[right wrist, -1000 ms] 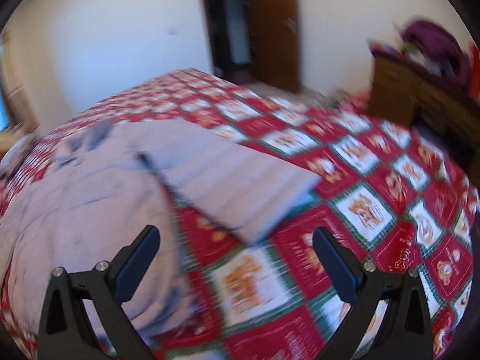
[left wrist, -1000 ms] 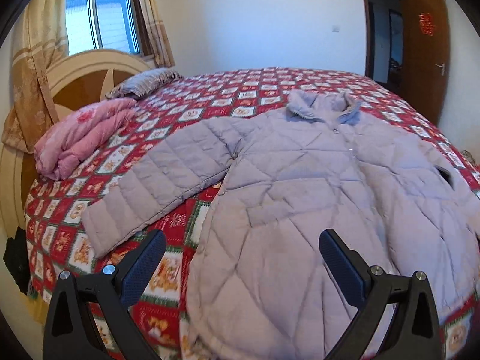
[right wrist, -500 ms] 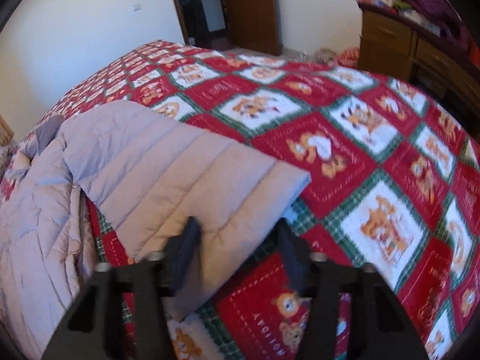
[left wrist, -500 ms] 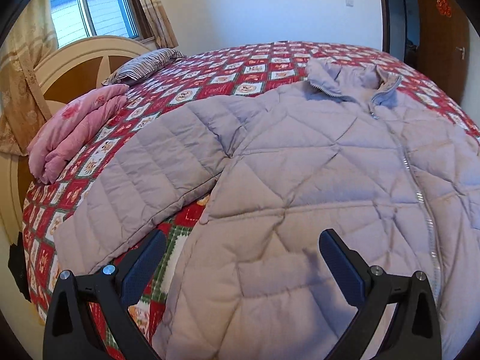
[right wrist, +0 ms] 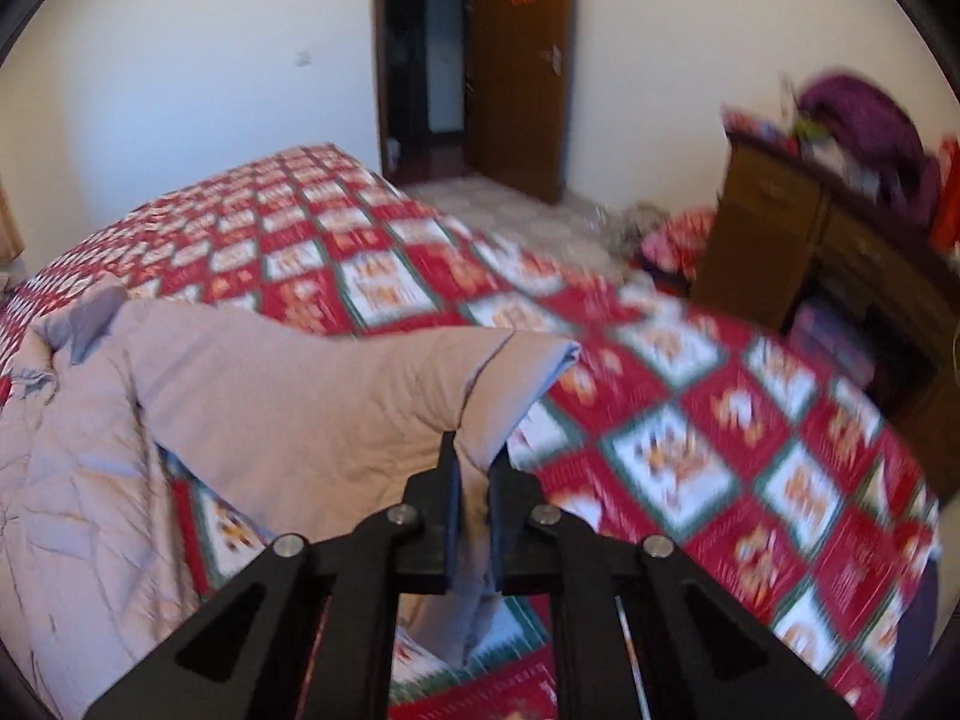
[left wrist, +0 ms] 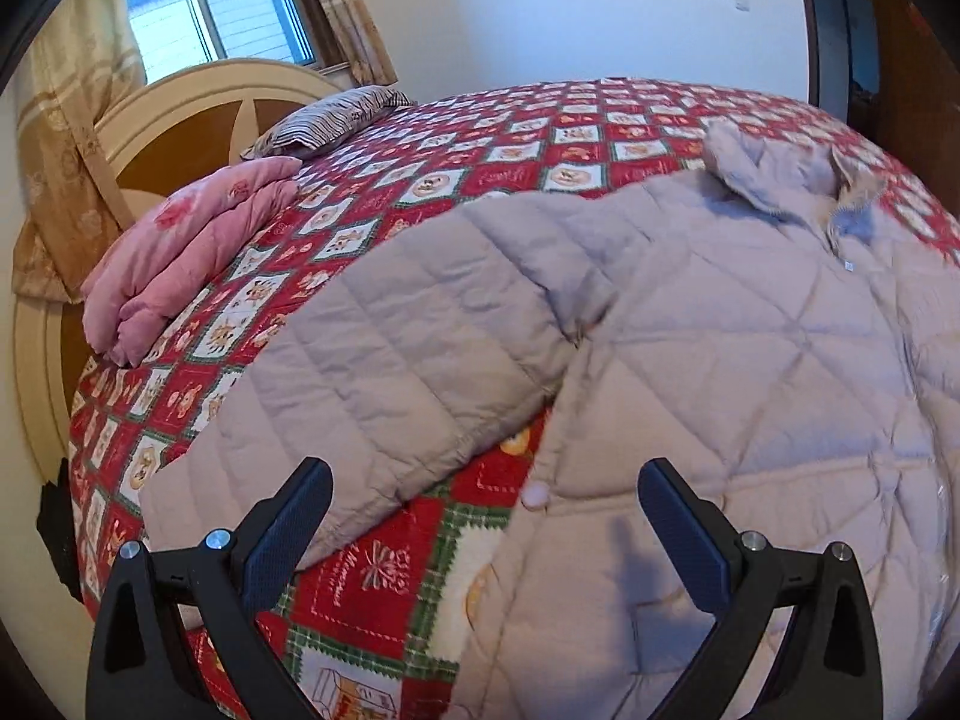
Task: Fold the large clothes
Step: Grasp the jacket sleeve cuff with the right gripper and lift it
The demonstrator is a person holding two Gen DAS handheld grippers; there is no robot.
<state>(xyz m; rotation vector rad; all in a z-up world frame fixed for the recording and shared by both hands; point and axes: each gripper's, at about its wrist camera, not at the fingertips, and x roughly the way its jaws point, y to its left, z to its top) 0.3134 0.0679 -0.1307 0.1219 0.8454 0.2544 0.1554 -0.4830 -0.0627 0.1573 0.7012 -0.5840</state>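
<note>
A pale lilac quilted coat [left wrist: 750, 360] lies spread face up on the bed, collar toward the far side. One sleeve [left wrist: 384, 372] stretches out to the left. My left gripper [left wrist: 480, 516] hangs open just above the gap between that sleeve and the coat's body, touching nothing. In the right wrist view the other sleeve [right wrist: 336, 396] is lifted off the bedspread, and my right gripper [right wrist: 475, 456] is shut on the sleeve near its cuff [right wrist: 534, 360]. The coat's body [right wrist: 66, 480] lies at the left there.
A red patterned bedspread [left wrist: 540, 138] covers the bed. A folded pink quilt [left wrist: 180, 252] and a striped pillow [left wrist: 324, 120] sit by the headboard [left wrist: 180, 114]. A wooden dresser [right wrist: 840, 276] with piled things stands right of the bed, an open door [right wrist: 516, 60] behind.
The right gripper closed on the sleeve near its cuff and raised it off the bedspread. The left gripper, still open, moved in lower over the left sleeve and the coat's side.
</note>
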